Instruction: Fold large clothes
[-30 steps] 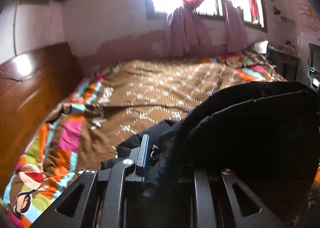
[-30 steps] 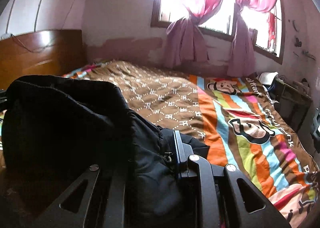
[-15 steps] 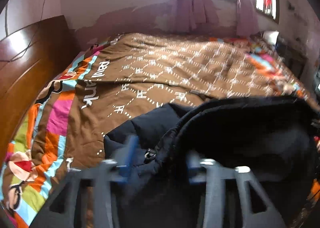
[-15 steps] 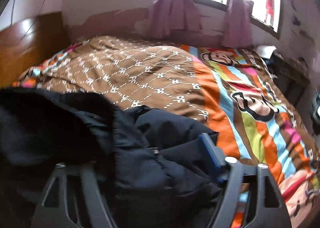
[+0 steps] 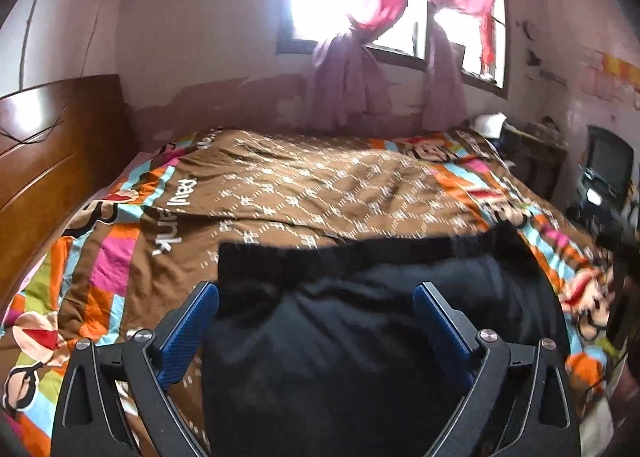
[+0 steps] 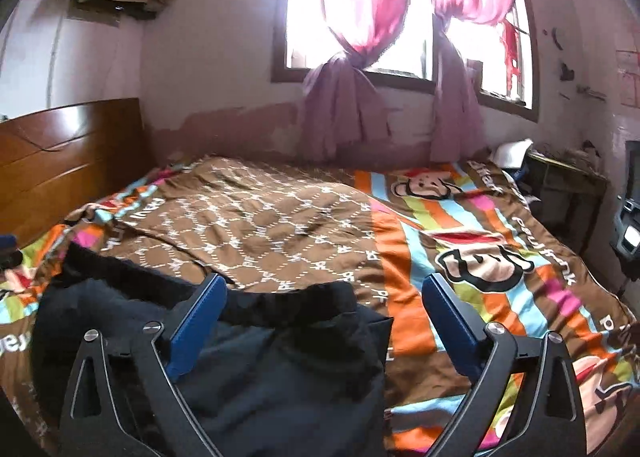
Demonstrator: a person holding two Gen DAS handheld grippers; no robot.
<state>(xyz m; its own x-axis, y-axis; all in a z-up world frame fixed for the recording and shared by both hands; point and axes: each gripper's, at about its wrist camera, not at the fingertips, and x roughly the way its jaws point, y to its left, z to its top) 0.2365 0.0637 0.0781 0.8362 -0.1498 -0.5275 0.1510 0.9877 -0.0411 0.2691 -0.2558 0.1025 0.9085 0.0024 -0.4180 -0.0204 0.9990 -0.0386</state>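
Observation:
A large black padded jacket (image 5: pixel 360 357) lies in a folded heap on the near part of the bed; it also shows in the right wrist view (image 6: pixel 256 369). My left gripper (image 5: pixel 316 297) is open, its blue-padded fingers (image 5: pixel 188 333) spread above the jacket and holding nothing. My right gripper (image 6: pixel 324 293) is open too, above the jacket's right end, with one finger (image 6: pixel 196 329) over the jacket and the other over the bedspread.
The bed carries a brown and striped cartoon bedspread (image 6: pixel 280 217). A wooden headboard (image 5: pixel 44 161) stands at the left. A window with pink curtains (image 6: pixel 360 37) is behind the bed. A dark side table (image 6: pixel 568 185) and a small screen (image 5: pixel 608 169) stand at the right.
Both grippers were shut on the black jacket, holding it up. They lowered it onto the bed, opened and let go; the jacket now lies on the bedspread.

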